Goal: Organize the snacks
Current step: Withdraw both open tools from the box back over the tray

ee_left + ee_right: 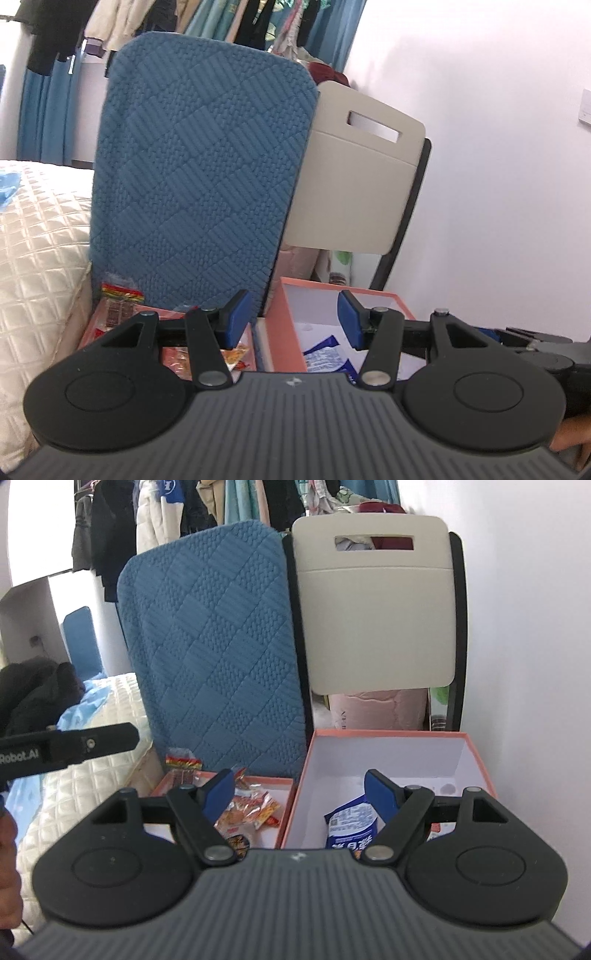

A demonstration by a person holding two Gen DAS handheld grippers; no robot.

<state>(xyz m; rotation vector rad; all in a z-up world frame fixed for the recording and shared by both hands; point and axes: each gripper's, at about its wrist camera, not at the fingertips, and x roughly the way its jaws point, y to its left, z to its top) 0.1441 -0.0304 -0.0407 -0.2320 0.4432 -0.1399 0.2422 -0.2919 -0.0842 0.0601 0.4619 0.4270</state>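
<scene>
Both claws hang spread and empty above the deep box (388,753): the left claw (293,319), the right claw (299,797). A blue packet (351,825) already lies inside it, apparently sorted; orange snack packets (251,808) wait in the shallow tray (286,812) just left of it.

A white wall (524,627) stands at the right, a blue quilted chair back (218,646) beside a cream chair back (376,620), a bed (40,236) with cream quilted cover at left, hanging clothes (155,509) behind.

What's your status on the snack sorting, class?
Left gripper, right gripper open, empty. Blue packet in deep box; orange packets in shallow tray. Nothing blocking.
</scene>
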